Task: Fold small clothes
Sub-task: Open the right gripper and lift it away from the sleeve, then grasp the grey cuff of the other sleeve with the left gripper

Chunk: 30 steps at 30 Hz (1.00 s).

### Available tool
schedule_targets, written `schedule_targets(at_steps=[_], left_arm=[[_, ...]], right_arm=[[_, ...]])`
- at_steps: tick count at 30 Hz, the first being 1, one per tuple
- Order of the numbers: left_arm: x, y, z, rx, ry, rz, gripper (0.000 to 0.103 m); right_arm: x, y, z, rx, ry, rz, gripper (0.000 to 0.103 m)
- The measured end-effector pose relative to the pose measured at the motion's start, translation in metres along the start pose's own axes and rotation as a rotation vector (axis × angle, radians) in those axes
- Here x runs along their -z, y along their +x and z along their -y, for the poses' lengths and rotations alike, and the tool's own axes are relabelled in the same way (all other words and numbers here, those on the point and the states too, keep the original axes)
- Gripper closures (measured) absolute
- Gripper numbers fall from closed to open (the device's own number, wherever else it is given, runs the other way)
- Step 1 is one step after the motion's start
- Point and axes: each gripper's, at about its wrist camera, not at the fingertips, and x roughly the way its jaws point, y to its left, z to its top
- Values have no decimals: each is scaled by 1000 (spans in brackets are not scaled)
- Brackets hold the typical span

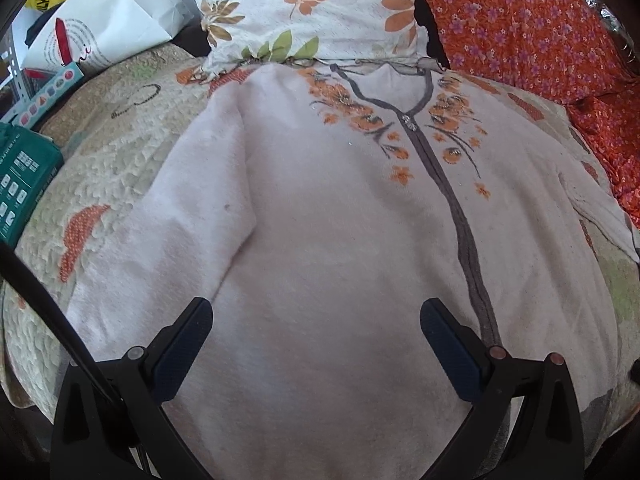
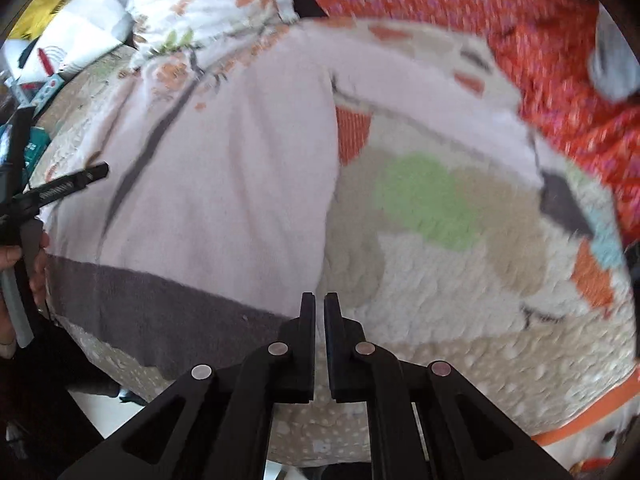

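Two grippers over pink top (image 1: pixel 320 240): L gripper (image 1: pixel 316 344) jaws spread, R gripper (image 2: pixel 319 308) jaws pressed together at hem corner.

A pale pink sweater (image 1: pixel 320 240) lies flat, front up, on a quilted blanket (image 1: pixel 108 160); everything else is placed from it. A dark zip band (image 1: pixel 452 196) runs down its front, with orange embroidered flowers (image 1: pixel 360 116) on both sides near the collar. Its sleeve on the picture's left (image 1: pixel 192 208) lies alongside the body. The left gripper (image 1: pixel 316 344) hangs over the sweater's lower part, jaws wide apart with only cloth seen between them. Beyond the collar sits a floral pillow (image 1: pixel 312 4). Up and right of the sweater is an orange flowered cloth (image 1: pixel 520 20). Left of it lies a green box (image 1: pixel 24 176), and further up a white paper bag (image 1: pixel 104 28).
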Motion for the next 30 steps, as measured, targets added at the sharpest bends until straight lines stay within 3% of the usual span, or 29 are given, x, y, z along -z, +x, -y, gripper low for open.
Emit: schedule_targets(at_steps=[3,5,7,13,19,25,28,30], left_arm=[[-2,-3,-4,-17,-3,12,0],[-1,-5,-9,-22,-11,16,0],[-1,-6,-13,-30,-18,20,0],[-2,-3,-27,-45,-48,13,0],[-3,2,-38,-50,-73,-9,0],[-18,-2,-46,-5,-56,-8,0],[-31,-13,-72,7,-62,21,0],[-33,-19,-97,-31,-75,42,0]], right_arm=[[-22,-14,-10,-8,-28,66,91],[-39,-14,-20,-17,-38,85,77],[-61,-9,-31,-33,-54,101,75],[-104,21,-56,-70,-95,79,62],[-117,60,-57,-87,-83,33,60],[-116,77,-45,-96,-33,-2,60],[-117,73,-39,-88,-26,21,56],[-118,72,-36,-88,-21,30,54]])
